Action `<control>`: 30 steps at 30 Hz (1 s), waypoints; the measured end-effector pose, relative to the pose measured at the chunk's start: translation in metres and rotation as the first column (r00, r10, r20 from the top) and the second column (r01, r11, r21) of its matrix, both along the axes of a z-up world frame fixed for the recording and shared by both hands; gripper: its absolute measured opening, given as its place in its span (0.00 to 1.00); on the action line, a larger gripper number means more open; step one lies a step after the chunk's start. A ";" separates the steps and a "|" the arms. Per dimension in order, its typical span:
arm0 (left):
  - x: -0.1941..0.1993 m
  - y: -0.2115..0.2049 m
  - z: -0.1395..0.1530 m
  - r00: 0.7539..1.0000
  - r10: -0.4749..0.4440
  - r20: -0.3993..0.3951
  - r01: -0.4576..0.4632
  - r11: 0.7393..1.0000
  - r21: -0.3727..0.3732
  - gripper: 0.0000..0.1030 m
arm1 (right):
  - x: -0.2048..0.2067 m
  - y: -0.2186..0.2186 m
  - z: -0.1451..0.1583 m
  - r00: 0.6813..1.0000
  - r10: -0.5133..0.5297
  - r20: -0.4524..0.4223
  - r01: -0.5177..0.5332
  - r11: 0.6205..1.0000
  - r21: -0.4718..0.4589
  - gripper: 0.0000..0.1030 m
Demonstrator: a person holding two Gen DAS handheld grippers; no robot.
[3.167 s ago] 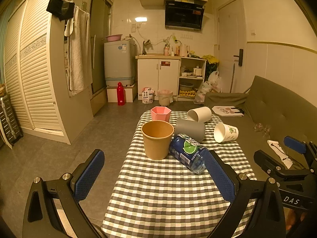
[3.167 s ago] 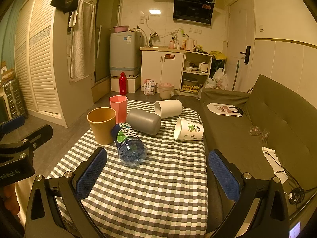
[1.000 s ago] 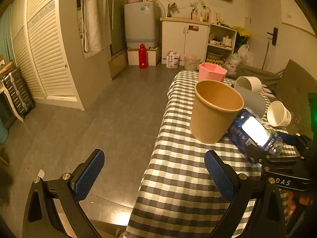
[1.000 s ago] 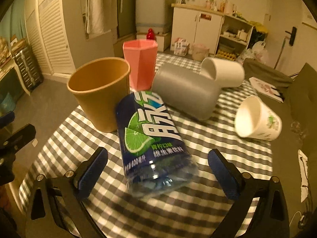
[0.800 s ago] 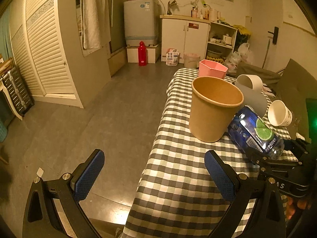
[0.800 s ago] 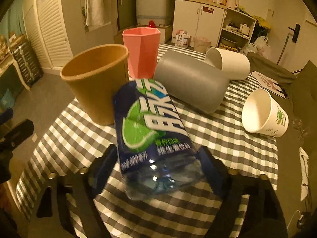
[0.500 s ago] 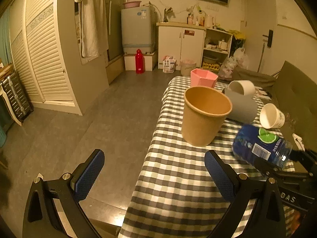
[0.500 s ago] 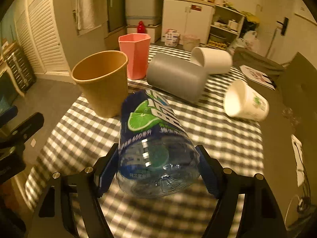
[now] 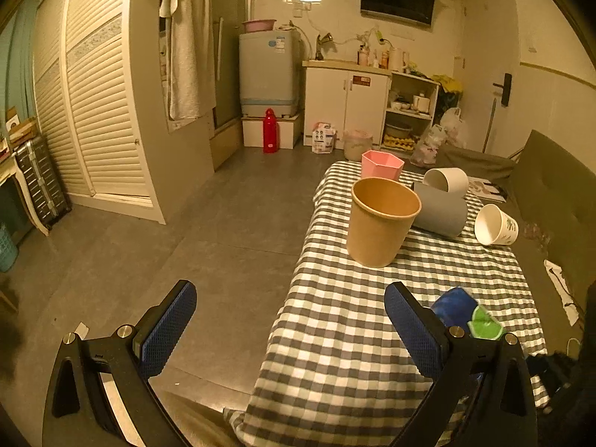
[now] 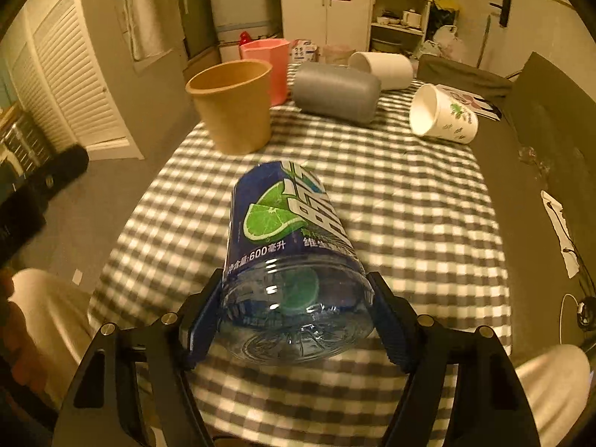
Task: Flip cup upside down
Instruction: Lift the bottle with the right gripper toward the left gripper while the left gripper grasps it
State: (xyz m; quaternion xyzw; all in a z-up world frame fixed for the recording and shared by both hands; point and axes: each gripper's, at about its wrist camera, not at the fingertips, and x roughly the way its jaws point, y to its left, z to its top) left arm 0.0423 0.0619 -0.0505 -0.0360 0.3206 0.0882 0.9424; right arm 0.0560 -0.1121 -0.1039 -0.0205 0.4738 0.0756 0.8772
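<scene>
With our right gripper (image 10: pixel 296 305) we are clamping the base of a blue plastic bottle (image 10: pixel 290 238) above the near end of the checked tablecloth (image 10: pixel 409 201), while our left gripper (image 9: pixel 287 326) is hanging released over the table's left edge. Farther off, the brown paper cup (image 10: pixel 232 106) is standing mouth-up beside a pink cup (image 10: pixel 266 56), and 3 cups are lying on their sides beyond: grey (image 10: pixel 335 91), white (image 10: pixel 385 64) and printed white (image 10: pixel 443 115).

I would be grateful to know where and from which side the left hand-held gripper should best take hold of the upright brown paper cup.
Probably around the mid-wall of the brown paper cup, approached level from its near left side. It stands upright, mouth up, and the grey cup lies close on its right. The left hand-held gripper is open.
</scene>
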 end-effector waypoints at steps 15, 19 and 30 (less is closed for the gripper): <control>-0.025 -0.019 0.021 1.000 0.029 -0.003 -0.029 1.000 -0.009 1.00 | -0.048 -0.037 0.064 0.964 0.064 0.256 -0.043 0.995 -0.088 0.89; -0.026 -0.047 0.020 1.000 -0.025 -0.011 0.024 0.999 -0.035 1.00 | -0.052 -0.070 0.083 0.933 -0.002 0.360 0.047 0.992 -0.117 0.92; -0.017 -0.131 -0.019 0.977 -0.157 -0.147 0.148 0.986 -0.073 1.00 | -0.038 -0.143 0.058 0.940 -0.205 0.272 0.201 0.979 0.042 0.92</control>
